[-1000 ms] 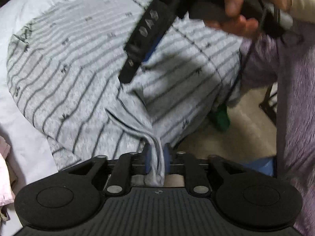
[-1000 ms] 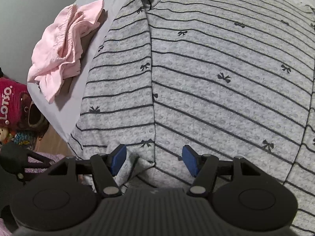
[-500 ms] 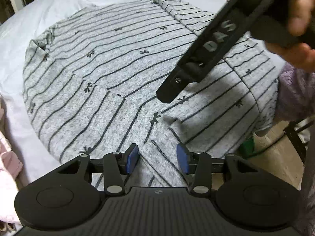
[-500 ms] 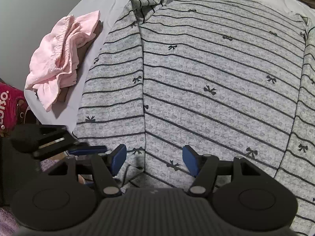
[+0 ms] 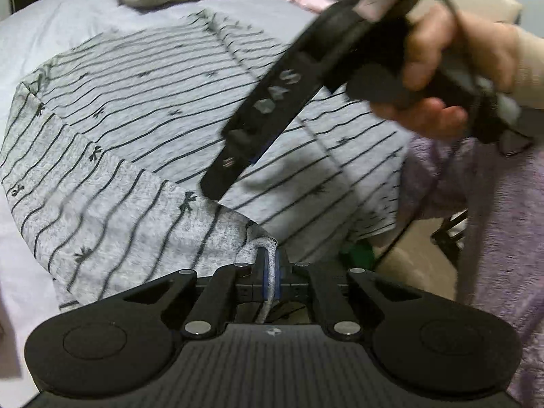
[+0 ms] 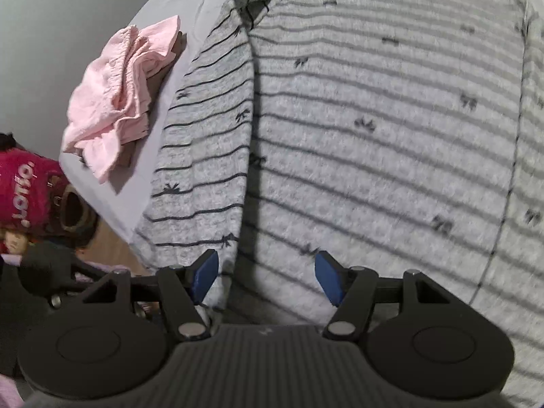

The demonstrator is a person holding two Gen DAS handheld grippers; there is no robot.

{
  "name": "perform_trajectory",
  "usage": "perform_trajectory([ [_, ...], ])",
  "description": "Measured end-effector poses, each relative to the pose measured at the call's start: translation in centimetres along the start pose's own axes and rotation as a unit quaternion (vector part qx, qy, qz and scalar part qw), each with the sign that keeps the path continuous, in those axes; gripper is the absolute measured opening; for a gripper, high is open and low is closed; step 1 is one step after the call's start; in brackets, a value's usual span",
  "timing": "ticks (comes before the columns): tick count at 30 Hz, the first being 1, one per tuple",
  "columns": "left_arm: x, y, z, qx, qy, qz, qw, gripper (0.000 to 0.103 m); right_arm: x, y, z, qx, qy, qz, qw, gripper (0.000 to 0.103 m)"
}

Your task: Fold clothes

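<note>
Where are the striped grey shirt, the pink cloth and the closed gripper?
striped grey shirt [image 6: 374, 142], right wrist view, on its flat middle.
pink cloth [image 6: 115, 98], right wrist view, on its crumpled centre.
left gripper [image 5: 267, 272], left wrist view, between fingertips pinching shirt hem.

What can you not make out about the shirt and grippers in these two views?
- Left view: shirt middle hidden behind the right gripper, whose fingertips are blurred.
- Left view: the pinched hem inside the left gripper is hidden.
- Right view: shirt's right side is blurred and cut off.

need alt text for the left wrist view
The left gripper is shut on a bunched edge of a grey striped shirt spread over a white bed sheet. Above the shirt, a hand holds the right gripper.
</note>
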State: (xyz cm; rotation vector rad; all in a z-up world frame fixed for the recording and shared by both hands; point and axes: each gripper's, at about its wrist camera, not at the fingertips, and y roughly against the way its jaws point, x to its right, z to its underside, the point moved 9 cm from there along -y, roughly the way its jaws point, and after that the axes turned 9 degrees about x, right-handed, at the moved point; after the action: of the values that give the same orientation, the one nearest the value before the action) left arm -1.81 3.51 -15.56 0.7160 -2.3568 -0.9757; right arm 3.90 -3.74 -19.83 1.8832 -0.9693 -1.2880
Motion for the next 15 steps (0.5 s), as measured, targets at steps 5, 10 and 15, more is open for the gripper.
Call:
perform_trajectory([
  [5, 2.4, 1.4, 0.5, 0.013, -0.015, 0.026, 0.9995, 0.002, -1.2, -0.2, 1.0, -0.011, -0.031, -0.042, 0.999, 0.054],
  [10, 4.4, 3.0, 2.3, -0.009, -0.039, 0.039, 0.9984, 0.002, -2.3, -0.5, 1.6, -0.017, -0.028, -0.055, 0.998, 0.014],
  [15, 5.6, 3.9, 5.2, -0.059, -0.066, 0.056, 0.9945, 0.002, -3.9, -1.0, 2.8, -0.040, 0.014, -0.059, 0.997, 0.010],
])
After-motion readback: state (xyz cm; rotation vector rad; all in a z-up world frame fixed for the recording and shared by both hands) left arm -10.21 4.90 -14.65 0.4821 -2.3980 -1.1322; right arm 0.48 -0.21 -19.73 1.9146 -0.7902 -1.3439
